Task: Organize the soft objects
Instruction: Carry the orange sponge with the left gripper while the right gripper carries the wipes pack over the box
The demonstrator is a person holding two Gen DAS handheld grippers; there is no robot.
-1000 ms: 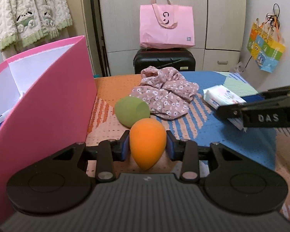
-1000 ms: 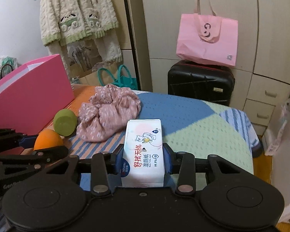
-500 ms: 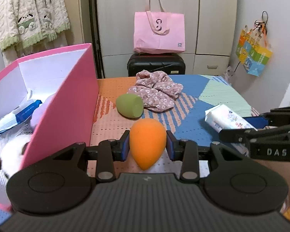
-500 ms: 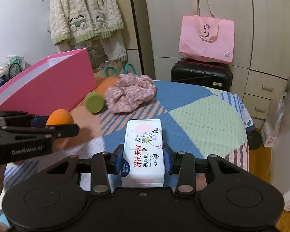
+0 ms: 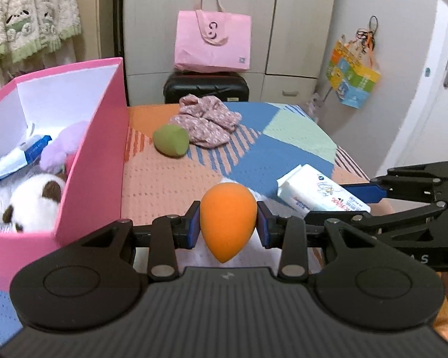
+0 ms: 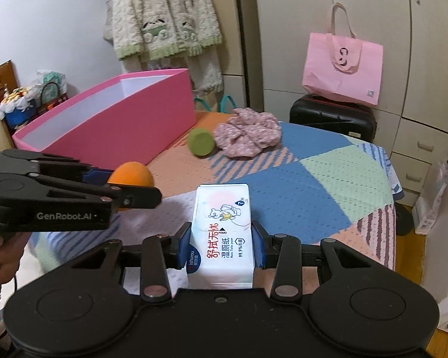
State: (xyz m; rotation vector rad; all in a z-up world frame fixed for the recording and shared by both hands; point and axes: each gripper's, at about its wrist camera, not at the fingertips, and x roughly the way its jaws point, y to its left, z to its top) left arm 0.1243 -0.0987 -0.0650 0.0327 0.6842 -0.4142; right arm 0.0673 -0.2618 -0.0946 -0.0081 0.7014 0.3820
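Both hand-held grippers have risen: left hand-held gripper (image 5: 228, 228) clamps the orange makeup sponge (image 5: 227, 226); right hand-held gripper (image 6: 221, 246) clamps the wet-wipes pack (image 6: 221, 235) beside the pink box (image 5: 100, 161).

— How's the light?
— Soft, even indoor light; only faint shadows lie below the jaws, with no glare.
— Sharpness?
— Crisp near the jaws. Fisheye bending curves the wardrobe (image 6: 328, 29) beyond them, corners go black, edges smear slightly.

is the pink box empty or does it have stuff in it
Not empty: the pink box holds a white plush toy, a purple fluffy item and a blue-white packet.
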